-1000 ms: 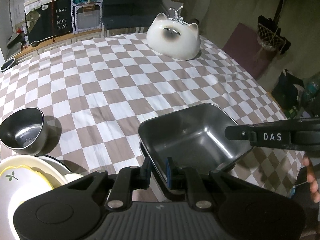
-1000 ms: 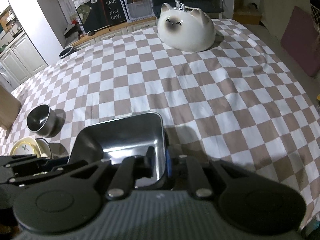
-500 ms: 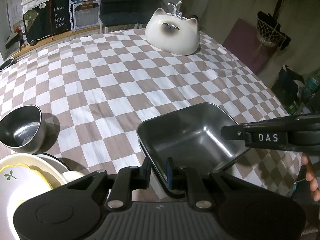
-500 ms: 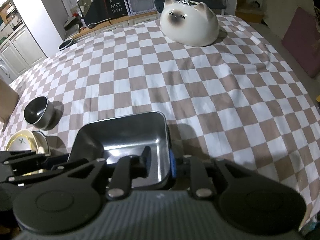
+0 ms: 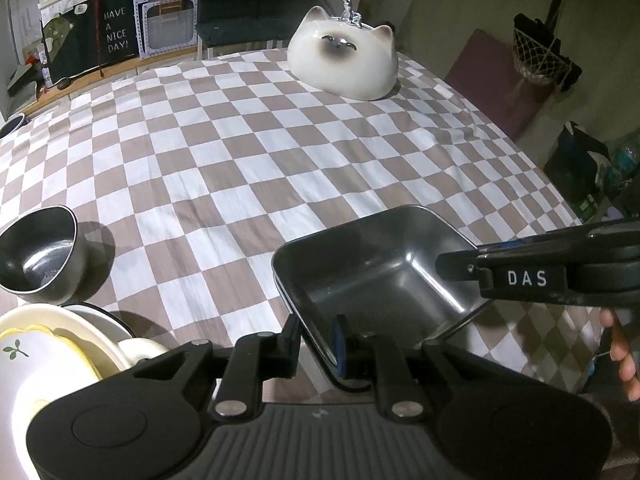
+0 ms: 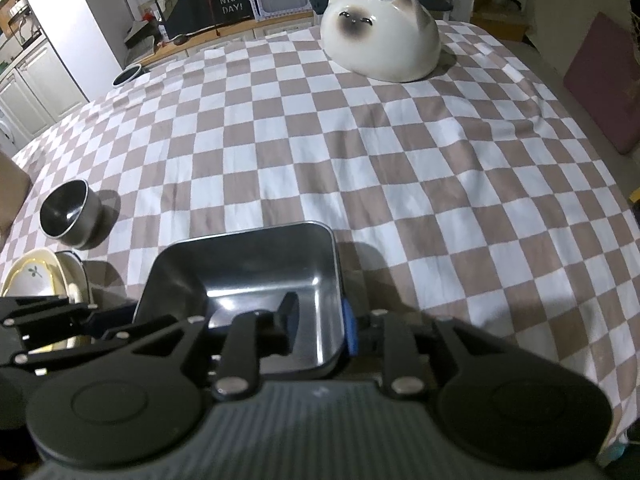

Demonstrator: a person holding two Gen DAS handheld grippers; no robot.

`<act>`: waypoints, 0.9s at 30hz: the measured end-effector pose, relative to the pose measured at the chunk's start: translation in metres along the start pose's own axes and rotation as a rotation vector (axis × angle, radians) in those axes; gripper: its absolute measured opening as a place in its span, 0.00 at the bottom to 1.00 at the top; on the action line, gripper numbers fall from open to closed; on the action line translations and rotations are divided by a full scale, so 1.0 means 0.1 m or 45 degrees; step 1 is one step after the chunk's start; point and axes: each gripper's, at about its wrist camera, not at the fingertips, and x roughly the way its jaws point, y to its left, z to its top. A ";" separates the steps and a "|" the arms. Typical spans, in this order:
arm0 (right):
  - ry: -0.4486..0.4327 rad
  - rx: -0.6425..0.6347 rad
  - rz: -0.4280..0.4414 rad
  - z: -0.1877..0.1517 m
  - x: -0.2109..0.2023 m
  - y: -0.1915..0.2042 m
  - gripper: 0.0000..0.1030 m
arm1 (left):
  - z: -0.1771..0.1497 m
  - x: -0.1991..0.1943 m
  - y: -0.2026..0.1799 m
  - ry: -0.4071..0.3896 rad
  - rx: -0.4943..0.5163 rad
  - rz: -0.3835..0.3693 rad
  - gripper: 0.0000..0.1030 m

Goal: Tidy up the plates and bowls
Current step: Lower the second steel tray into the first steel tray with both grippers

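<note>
My left fingers are clamped on the near wall of the square metal dish, and my right fingers pinch its right-hand wall, one inside and one outside. The dish is at the near edge of the checkered worktop. To its left stands a round metal bowl, with a stack of cream plates just in front of that, and a cat-shaped ceramic piece sits at the far side.

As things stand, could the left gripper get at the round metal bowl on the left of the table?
Probably not yet. The left gripper is shut on the rim of the square metal tray, so it is occupied. The round bowl itself stands uncovered on the cloth.
</note>
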 end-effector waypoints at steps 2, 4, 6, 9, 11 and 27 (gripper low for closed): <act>0.008 -0.004 -0.001 0.00 0.01 -0.01 0.30 | 0.01 0.00 0.00 0.002 0.000 -0.001 0.18; 0.013 -0.005 0.001 0.00 0.01 -0.01 0.31 | 0.01 0.01 0.00 0.003 0.000 -0.001 0.18; 0.021 -0.007 0.000 0.00 0.02 -0.02 0.31 | 0.01 0.02 0.00 0.006 -0.002 -0.002 0.20; 0.032 -0.013 -0.002 0.00 0.04 -0.01 0.31 | 0.00 0.02 -0.01 0.007 0.000 -0.007 0.22; 0.037 -0.016 -0.005 0.00 0.05 0.00 0.31 | 0.00 0.02 -0.02 0.009 0.008 -0.003 0.22; 0.051 -0.018 0.004 0.00 0.08 0.00 0.35 | 0.00 0.00 -0.02 0.007 0.009 -0.017 0.22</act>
